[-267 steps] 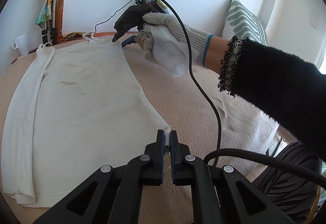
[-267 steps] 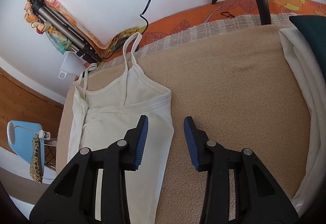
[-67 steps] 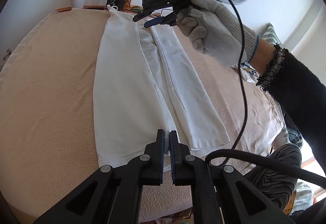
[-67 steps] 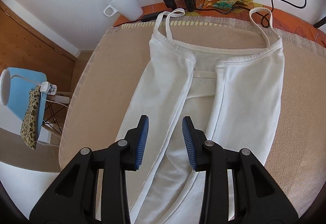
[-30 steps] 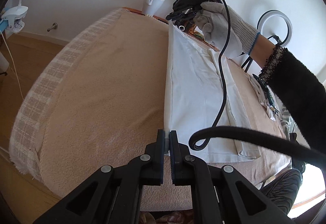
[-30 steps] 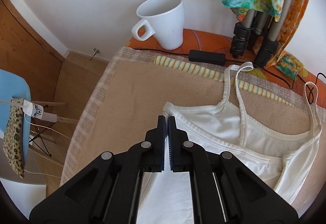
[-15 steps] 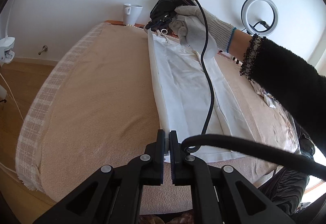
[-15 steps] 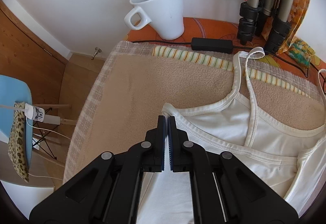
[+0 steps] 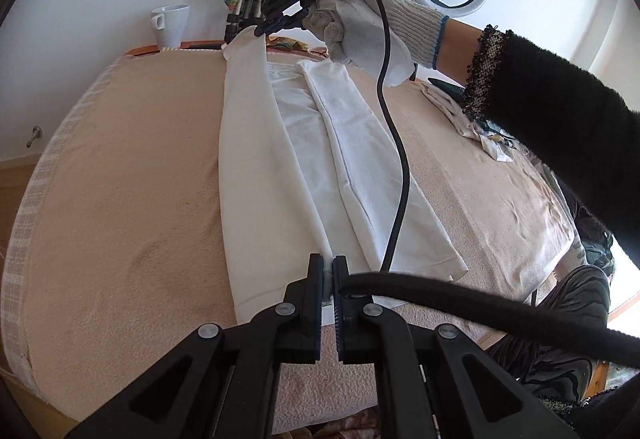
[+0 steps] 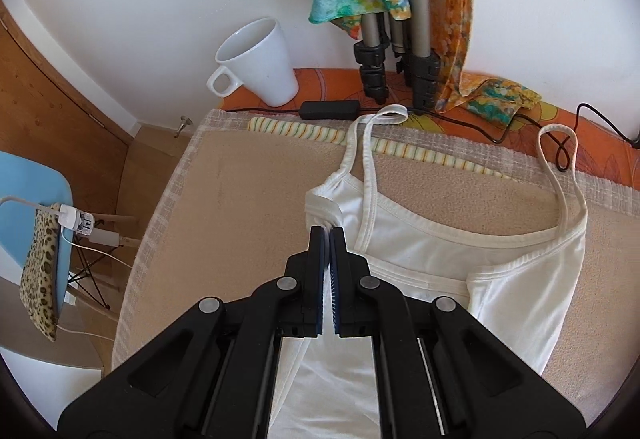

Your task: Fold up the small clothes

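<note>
The white camisole (image 9: 280,143) lies lengthwise on the beige-covered bench (image 9: 120,179), its left edge lifted. My left claw (image 9: 328,271) pinches its hem corner; my right claw (image 10: 328,233) clenches its top corner near the white mug (image 10: 260,63).

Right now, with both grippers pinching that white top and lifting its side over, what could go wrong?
1. The left gripper holds the white camisole only by a thin bit of hem; the fabric might slip out mid-fold.
2. The right gripper pinches a bunched top corner, so the fold may land creased.
3. The black cable hangs across the garment and could drag it. The loose shoulder straps lie near the white mug and tripod legs and might snag.
</note>
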`<state>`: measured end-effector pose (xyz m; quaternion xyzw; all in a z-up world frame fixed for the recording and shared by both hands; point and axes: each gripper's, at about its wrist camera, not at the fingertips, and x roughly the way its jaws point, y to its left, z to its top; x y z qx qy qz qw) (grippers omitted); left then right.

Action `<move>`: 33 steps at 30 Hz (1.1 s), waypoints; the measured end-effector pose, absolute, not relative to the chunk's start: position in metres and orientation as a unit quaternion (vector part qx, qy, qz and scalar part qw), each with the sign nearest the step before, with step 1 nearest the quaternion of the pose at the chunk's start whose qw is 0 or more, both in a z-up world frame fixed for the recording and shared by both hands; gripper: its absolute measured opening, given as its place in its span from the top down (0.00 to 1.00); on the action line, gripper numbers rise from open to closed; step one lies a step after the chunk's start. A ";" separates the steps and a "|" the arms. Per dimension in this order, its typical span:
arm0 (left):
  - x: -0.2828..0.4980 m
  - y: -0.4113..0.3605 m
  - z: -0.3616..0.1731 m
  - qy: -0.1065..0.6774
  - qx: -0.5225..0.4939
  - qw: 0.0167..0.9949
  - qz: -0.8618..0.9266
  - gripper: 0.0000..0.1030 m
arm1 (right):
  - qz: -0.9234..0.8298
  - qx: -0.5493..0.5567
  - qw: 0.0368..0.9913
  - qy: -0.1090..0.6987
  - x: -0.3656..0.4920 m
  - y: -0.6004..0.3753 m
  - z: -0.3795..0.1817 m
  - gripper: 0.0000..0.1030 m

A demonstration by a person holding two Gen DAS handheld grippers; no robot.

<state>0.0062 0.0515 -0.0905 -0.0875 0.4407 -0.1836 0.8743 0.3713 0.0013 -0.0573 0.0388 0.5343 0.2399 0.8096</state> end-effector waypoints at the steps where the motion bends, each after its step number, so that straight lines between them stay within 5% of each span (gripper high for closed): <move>1: 0.008 0.045 -0.092 0.443 -0.082 0.873 -0.188 0.99 | 0.234 0.039 0.810 0.537 0.372 -0.006 -0.062 0.96; 14: 0.024 0.011 -0.112 0.477 -0.056 0.853 -0.205 0.98 | 0.221 0.051 0.801 0.554 0.380 -0.041 -0.100 0.96; 19: 0.020 0.017 -0.113 0.479 -0.060 0.853 -0.198 0.79 | 0.224 0.051 0.800 0.554 0.377 -0.046 -0.100 0.92; 22: 0.016 0.022 -0.111 0.481 -0.054 0.852 -0.198 0.75 | 0.222 0.057 0.808 0.543 0.368 -0.060 -0.089 0.84; 33: -0.007 0.028 -0.095 0.464 0.038 0.861 -0.205 0.75 | 0.223 0.109 0.846 0.473 0.285 -0.163 0.014 0.83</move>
